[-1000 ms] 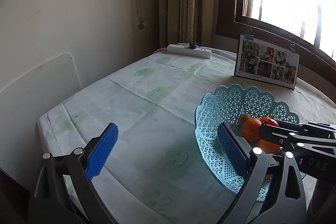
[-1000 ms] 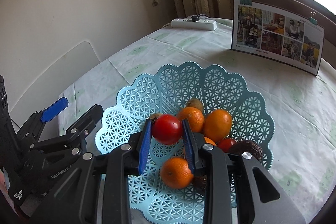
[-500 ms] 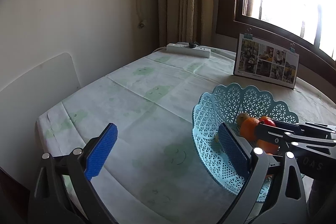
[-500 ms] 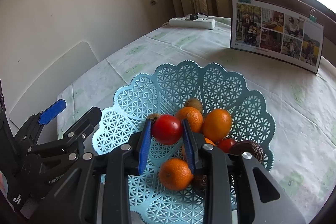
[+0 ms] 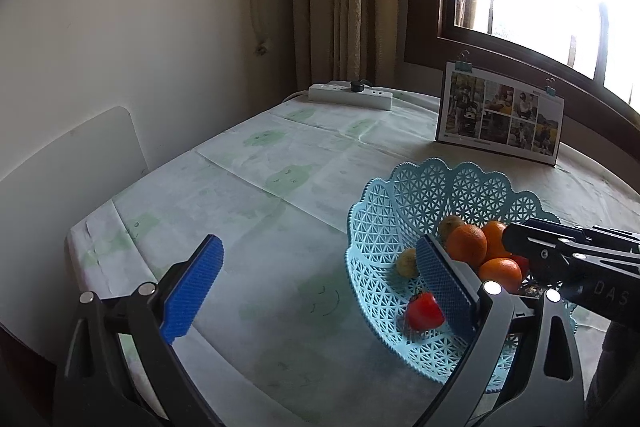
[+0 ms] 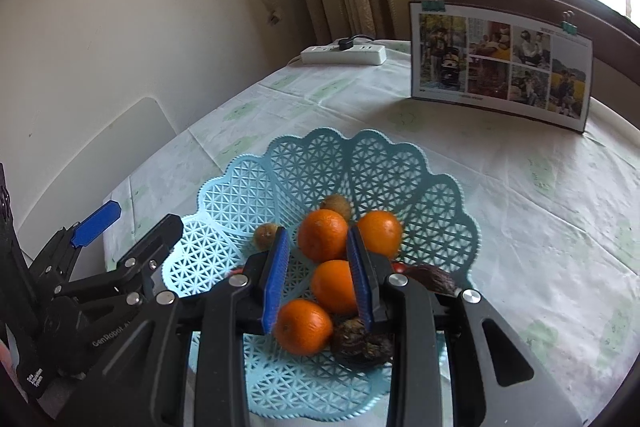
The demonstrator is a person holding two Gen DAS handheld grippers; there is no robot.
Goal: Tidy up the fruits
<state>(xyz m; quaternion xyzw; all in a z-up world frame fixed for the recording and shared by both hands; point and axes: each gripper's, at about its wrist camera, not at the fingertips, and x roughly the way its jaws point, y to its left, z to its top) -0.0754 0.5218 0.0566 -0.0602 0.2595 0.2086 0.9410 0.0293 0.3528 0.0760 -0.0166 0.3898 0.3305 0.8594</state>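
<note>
A light-blue lattice basket (image 5: pixel 372 195) (image 6: pixel 320 163) stands on the tablecloth. It holds several oranges (image 6: pixel 322 235), small brown fruits (image 6: pixel 336 205) and dark wrinkled fruits (image 6: pixel 362 343). A red tomato (image 5: pixel 424 311) lies loose against the basket's near-left wall. My right gripper (image 6: pixel 318 233) (image 5: pixel 560 251) hovers over the oranges, open, with nothing between its blue pads. My left gripper (image 5: pixel 316 287) stands wide open just left of the basket, low over the cloth. Its right finger overlaps the basket rim in the left wrist view.
A photo card (image 6: pixel 500 67) stands clipped upright behind the basket. A white power strip (image 5: pixel 350 95) lies at the far edge by the curtain. A white panel (image 5: pixel 68 163) leans beside the table's left edge. Bare cloth stretches left of the basket.
My right gripper has opened and let go of the red tomato. The tomato now lies in the basket, low at its near-left side. The left gripper has barely moved.
</note>
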